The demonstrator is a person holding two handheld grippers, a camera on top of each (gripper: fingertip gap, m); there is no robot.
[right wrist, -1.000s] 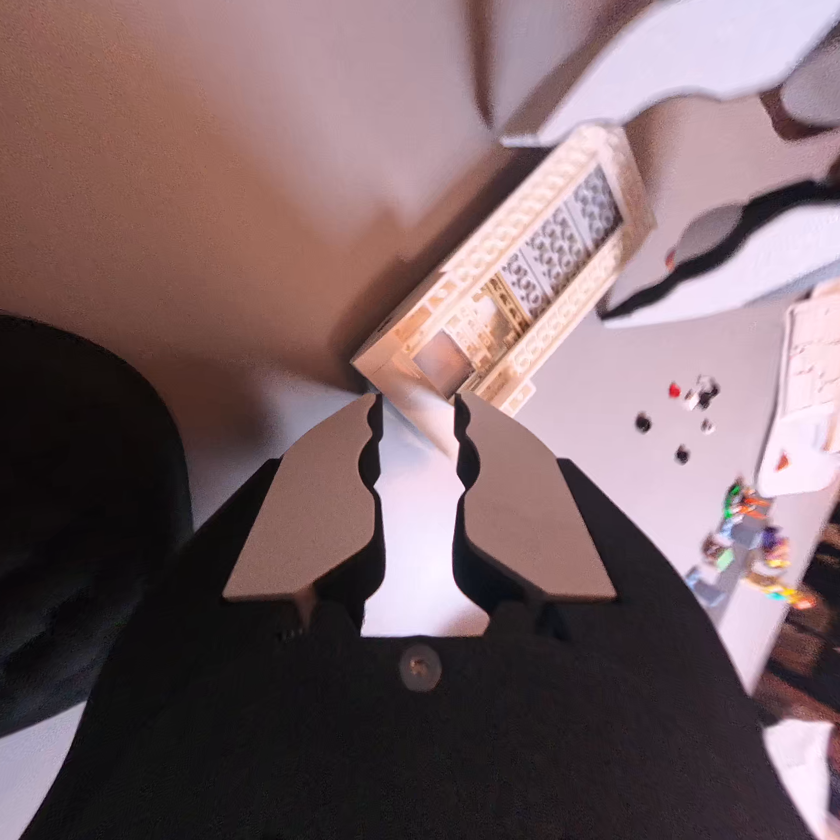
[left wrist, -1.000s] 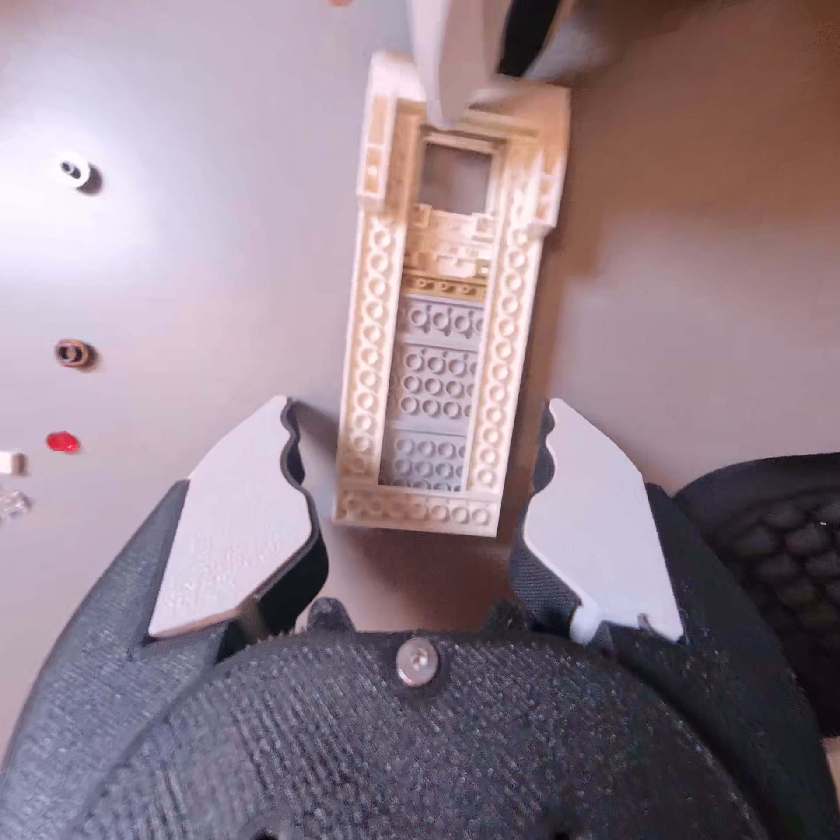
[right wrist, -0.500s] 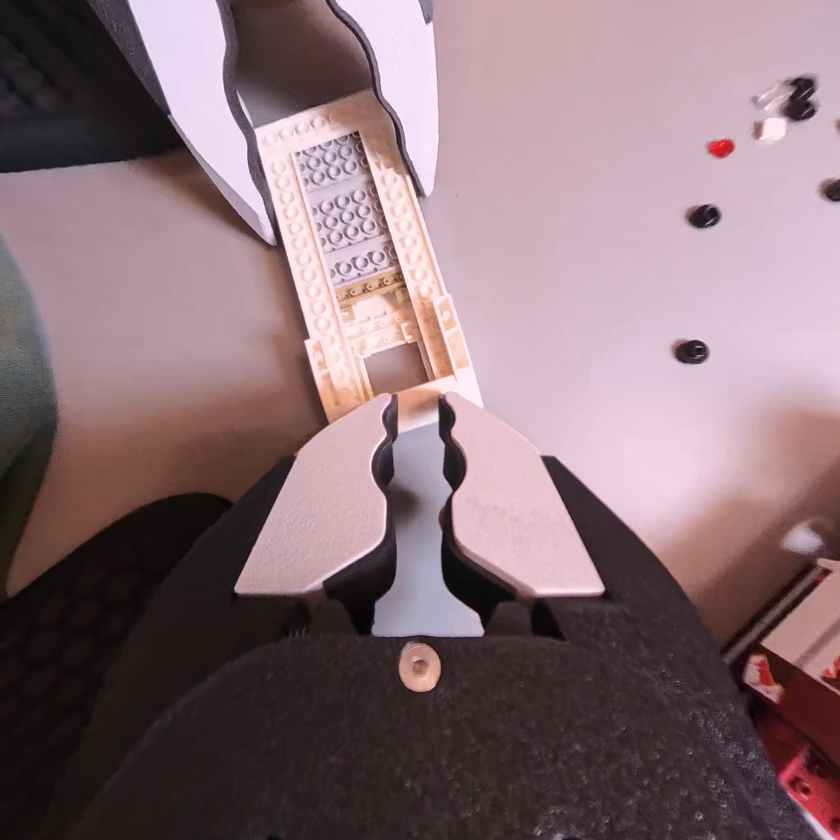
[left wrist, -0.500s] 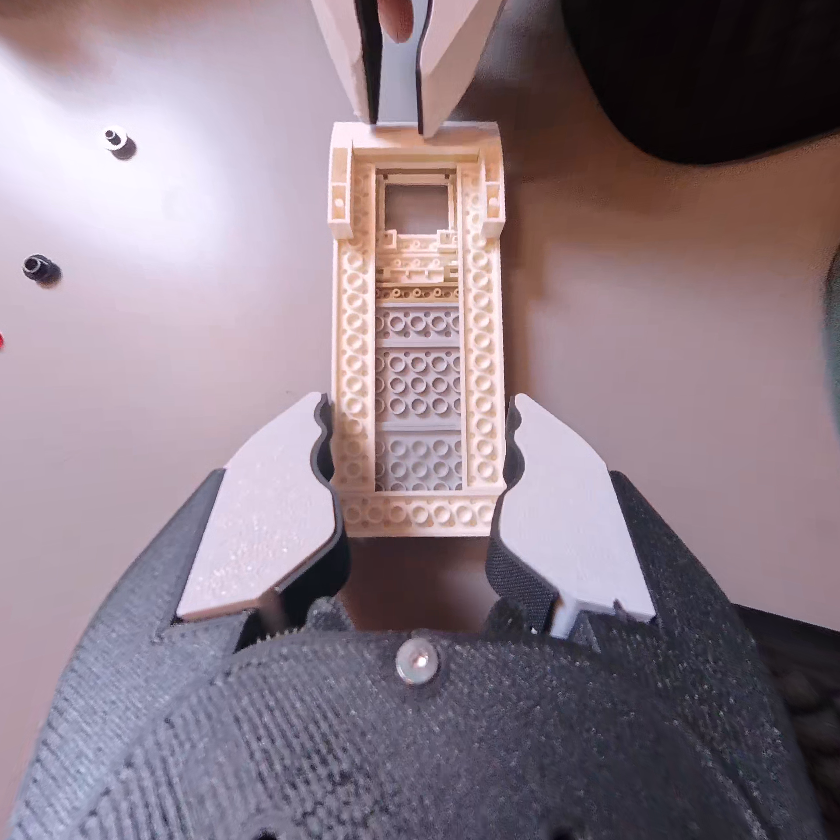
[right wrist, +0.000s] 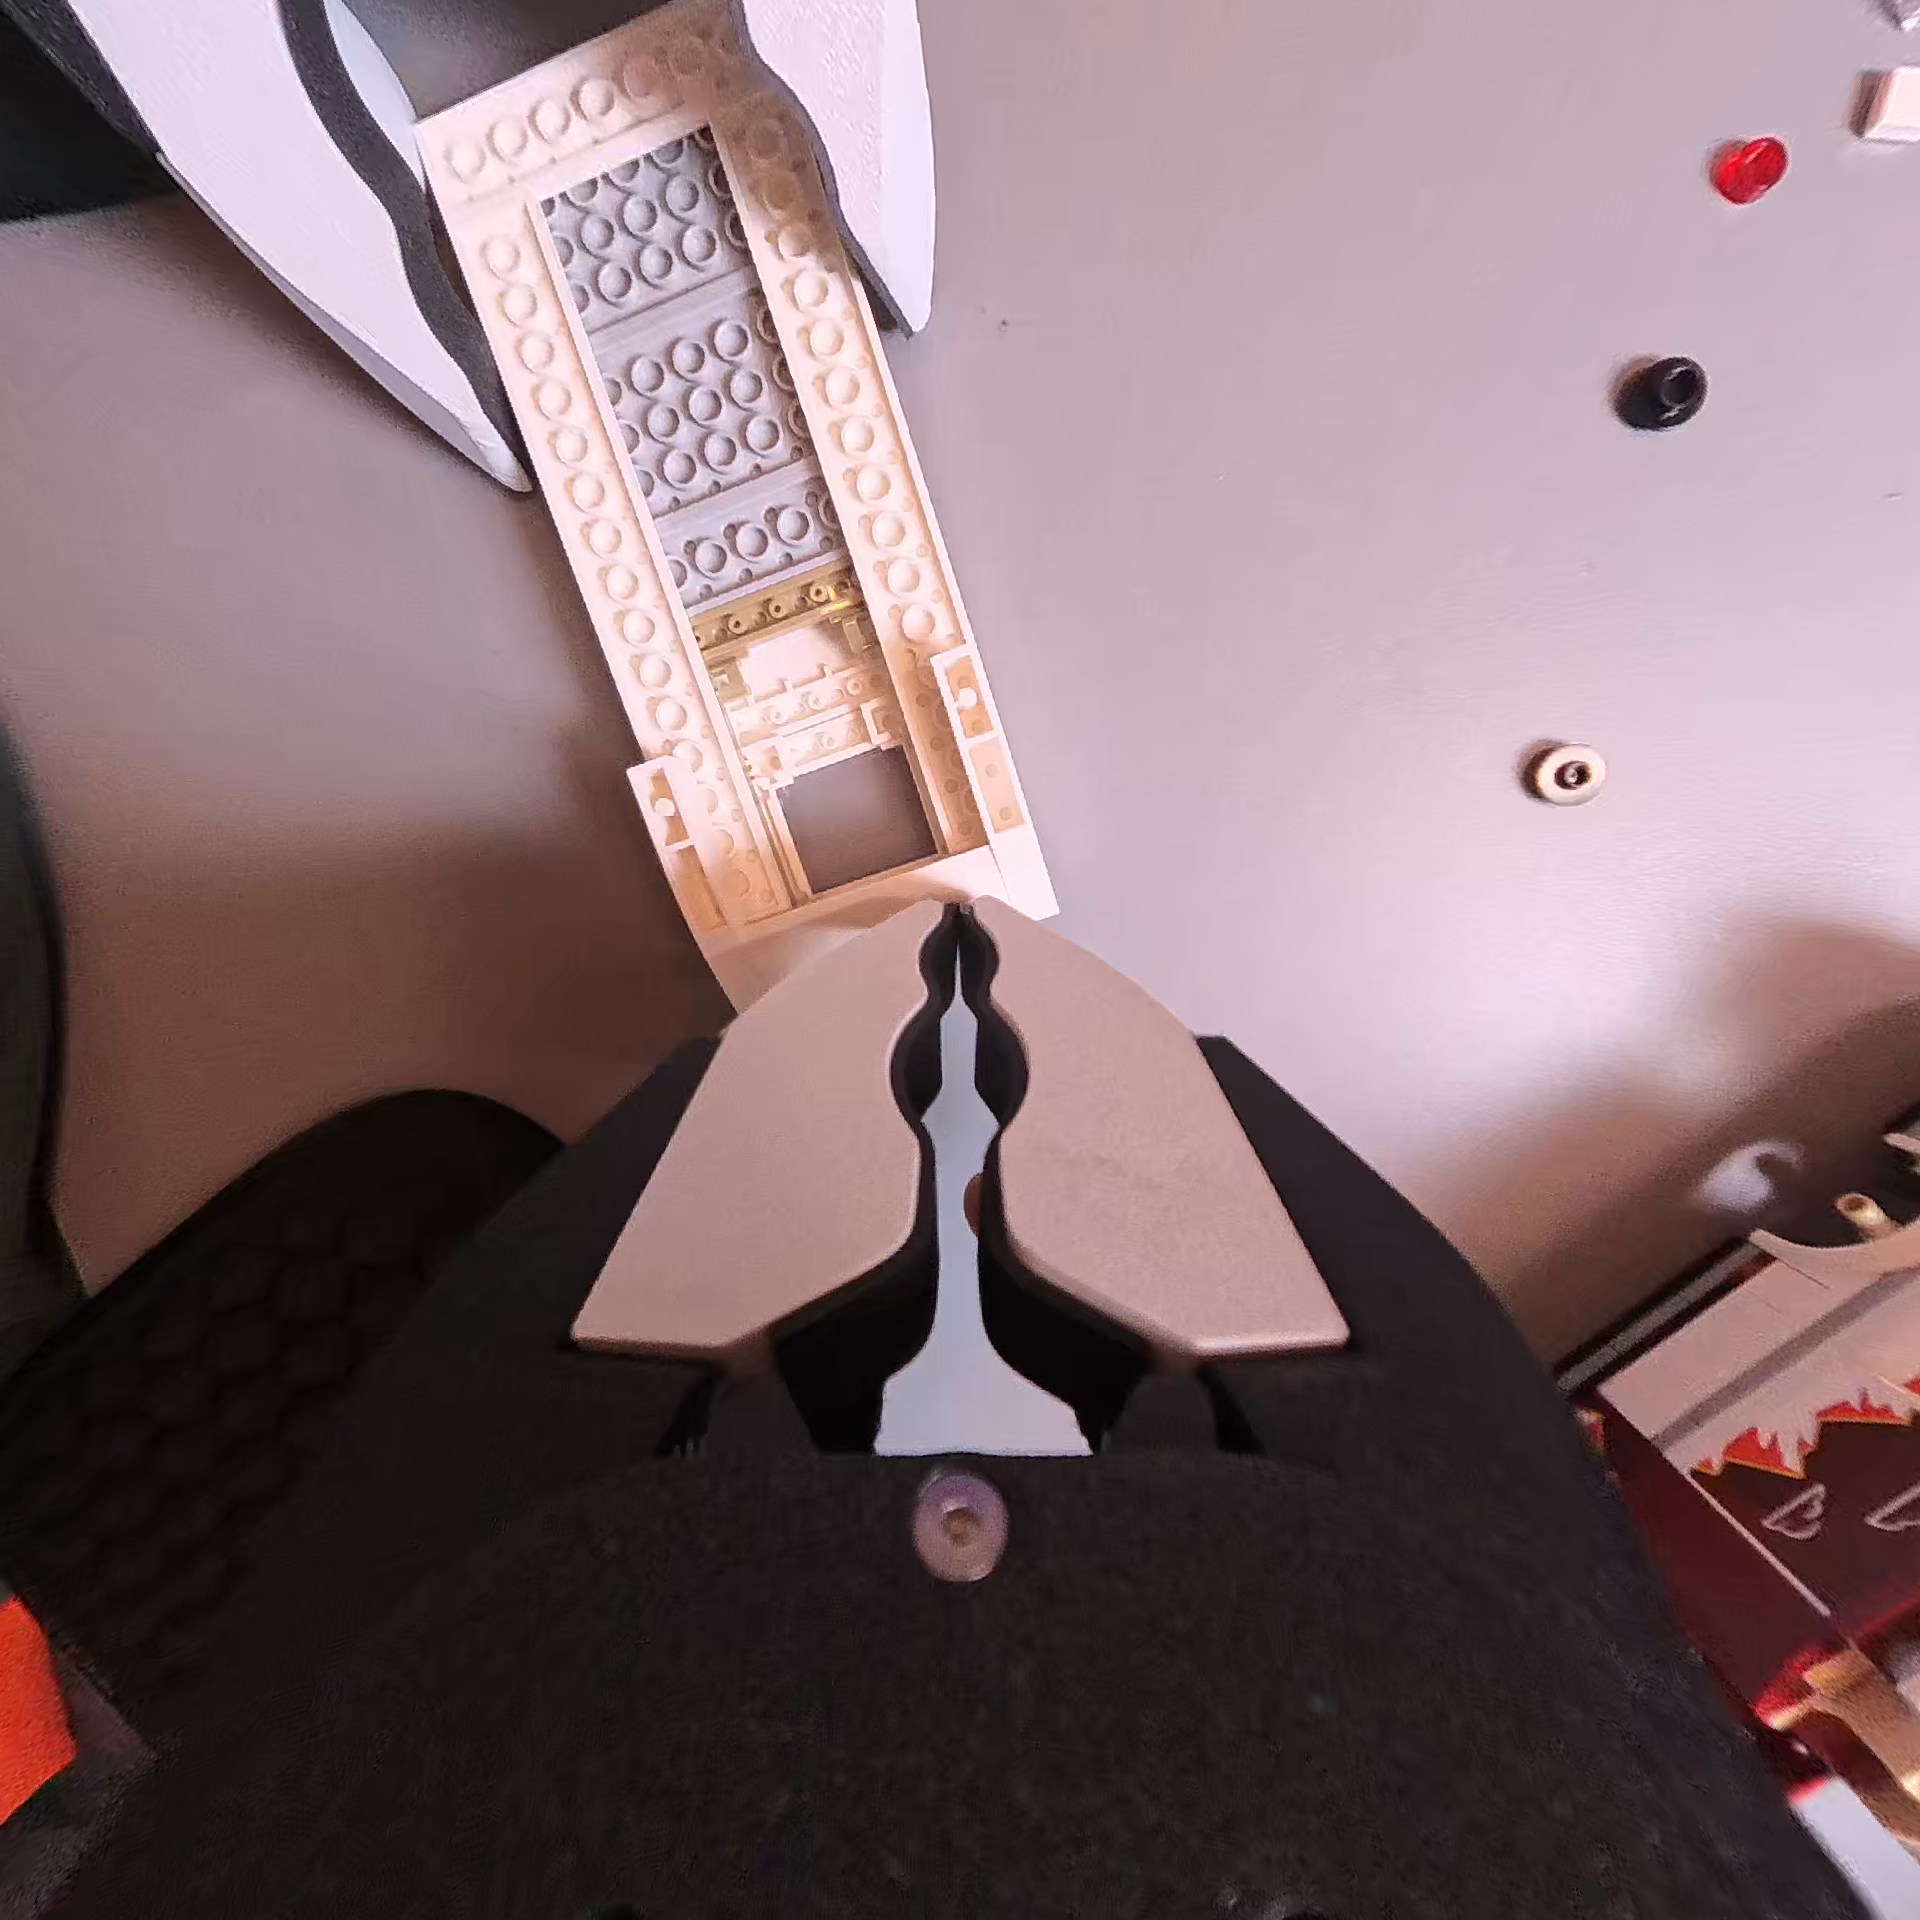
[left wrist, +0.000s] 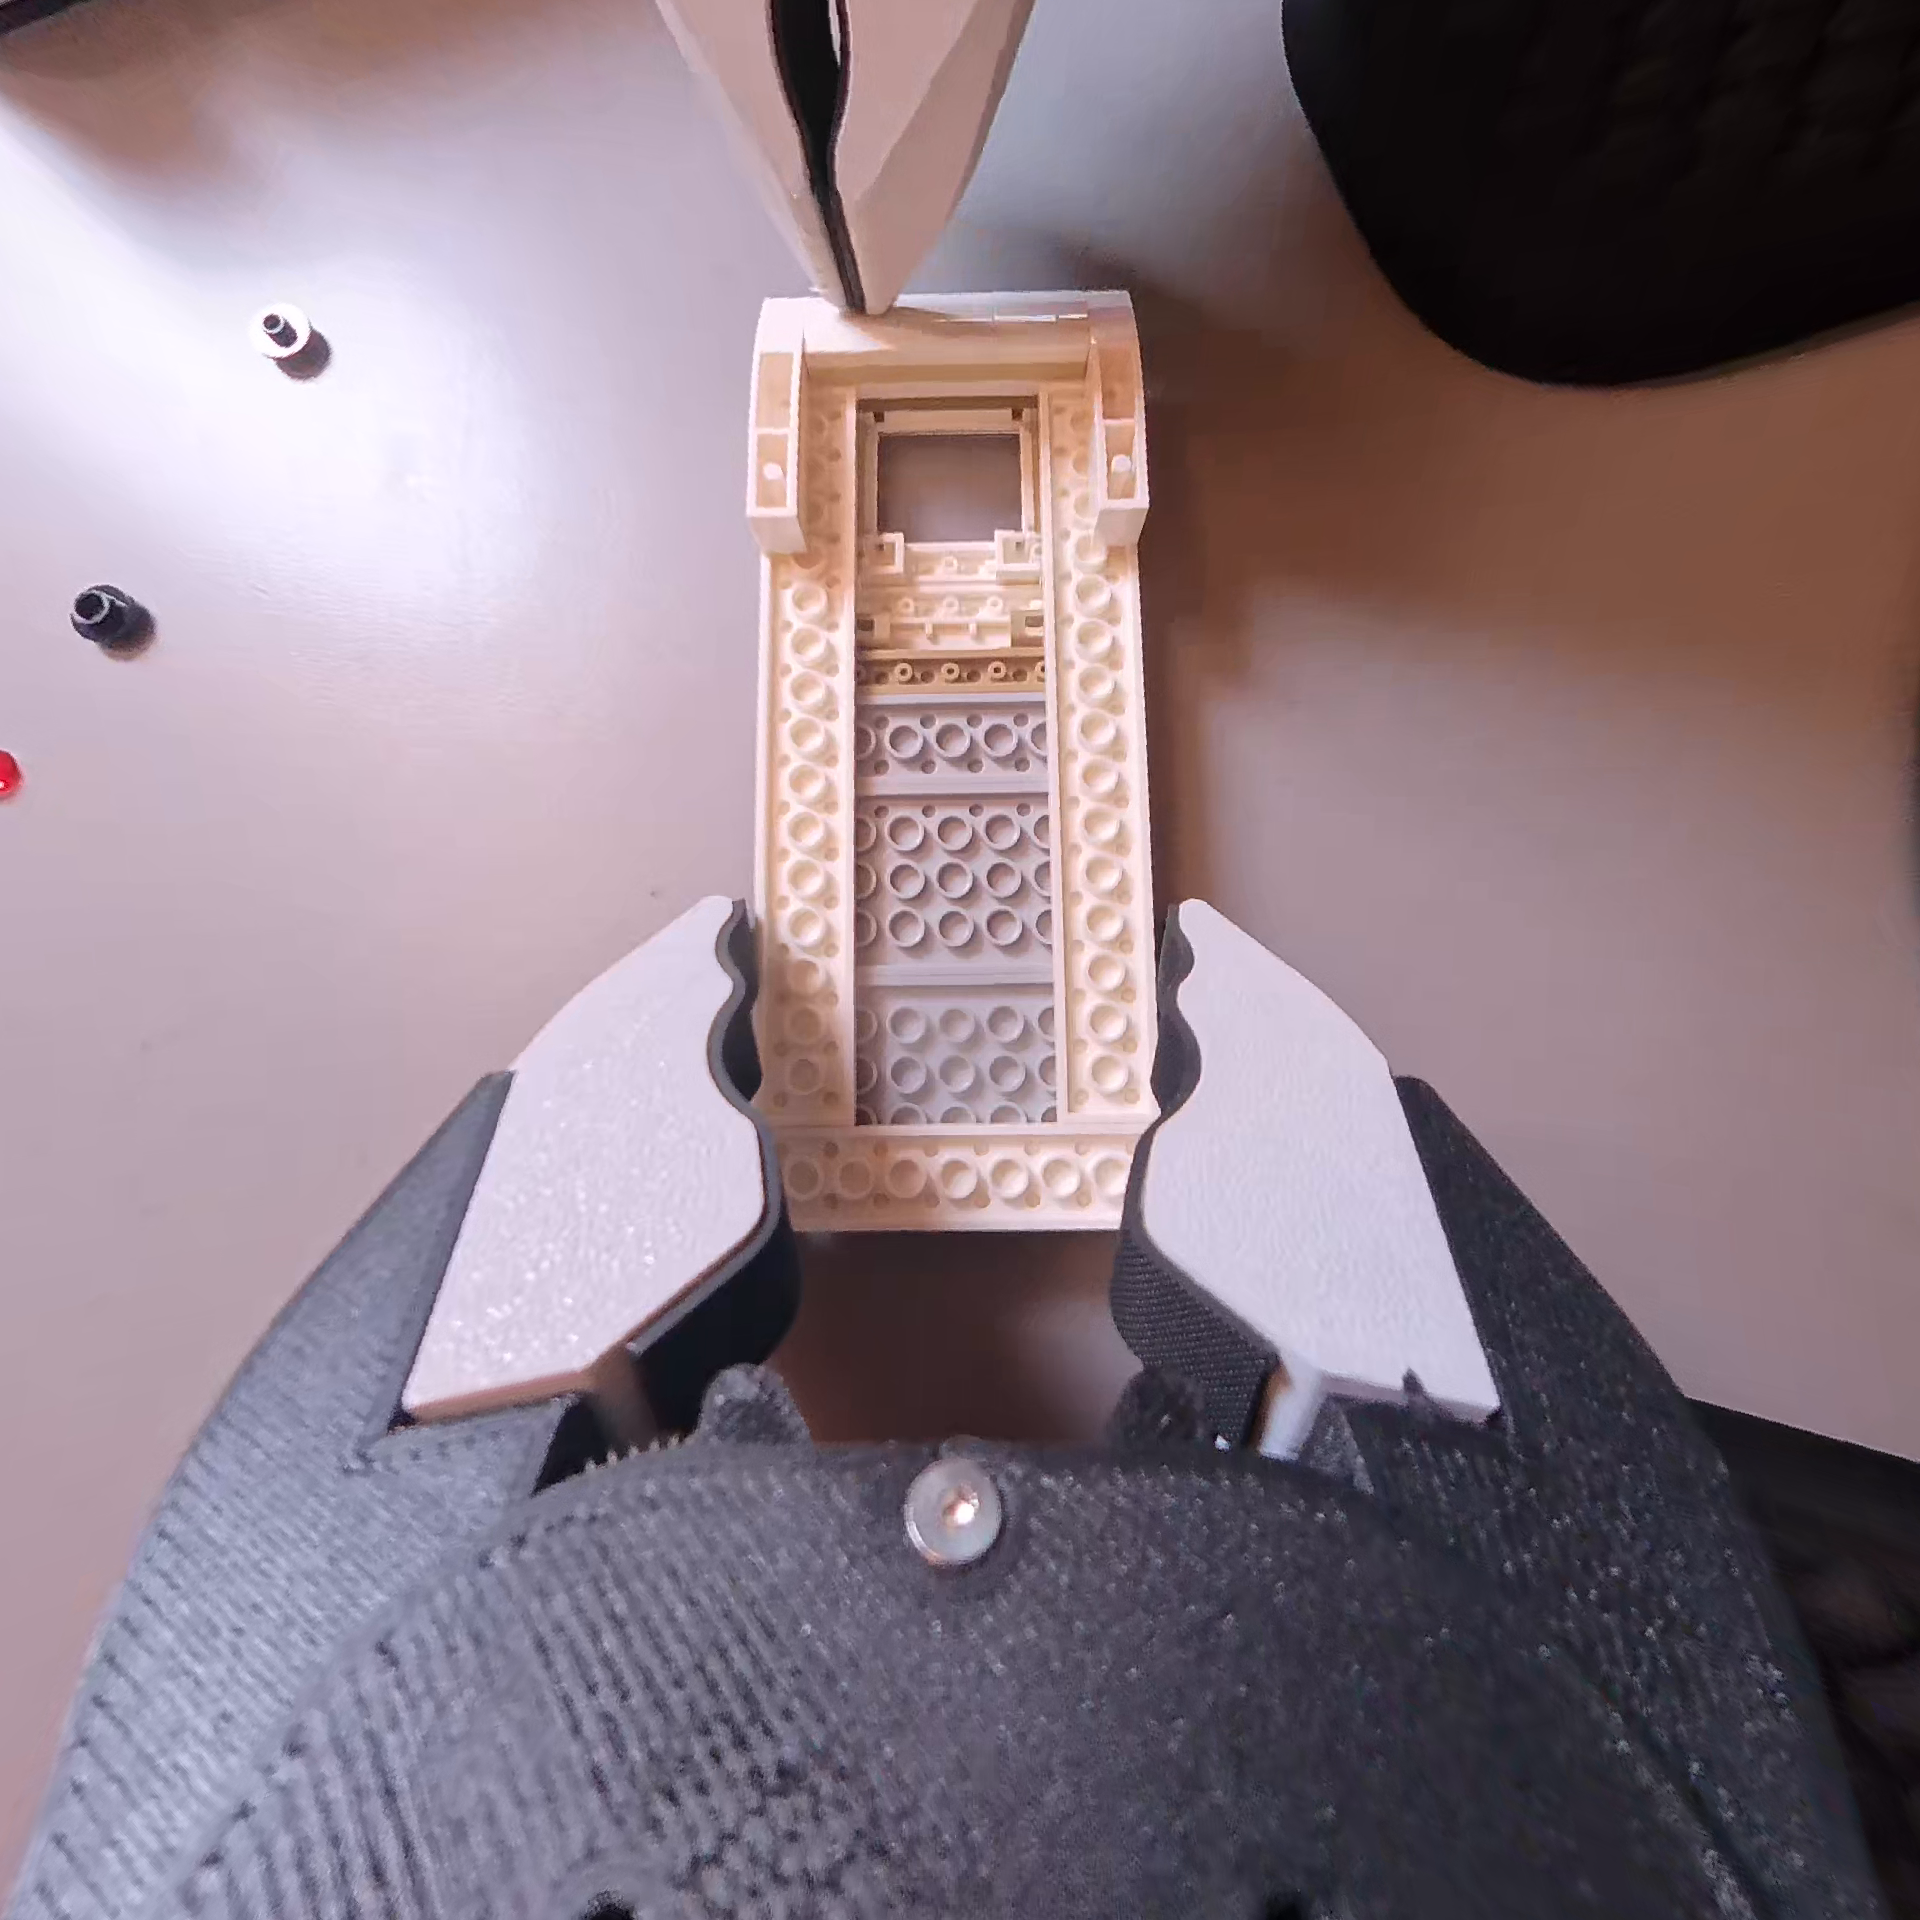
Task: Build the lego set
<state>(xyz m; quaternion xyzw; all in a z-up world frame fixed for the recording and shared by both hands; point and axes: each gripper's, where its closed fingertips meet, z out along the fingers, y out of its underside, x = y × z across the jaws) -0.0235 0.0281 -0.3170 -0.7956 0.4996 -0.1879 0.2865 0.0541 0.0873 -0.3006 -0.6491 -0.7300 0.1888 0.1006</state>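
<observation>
A long white and grey brick assembly (left wrist: 951, 831) lies underside up on the grey table (left wrist: 416, 831). My left gripper (left wrist: 956, 935) is shut on its near end, with a pad against each long side. The right wrist view shows the same grasp from the other end, with the left gripper's fingers (right wrist: 312, 208) flanking the assembly (right wrist: 727, 468). My right gripper (right wrist: 958, 914) is shut, with nothing seen between its pads. Its tips rest at the assembly's far end, beside the square opening. It also shows in the left wrist view (left wrist: 847, 291), touching that end's edge.
Small loose parts lie to one side: a white round piece (left wrist: 281, 338), a black one (left wrist: 104, 613) and a red stud (right wrist: 1751, 171). A dark box with flame print (right wrist: 1766, 1455) sits at the table edge. A black padded object (left wrist: 1610, 156) lies beyond the assembly. Left tips to right tips: about 11 centimeters.
My left gripper's pads closed in on the assembly's sides and it straightened between them. My right gripper's narrow gap closed fully, with its tips at the assembly's far end.
</observation>
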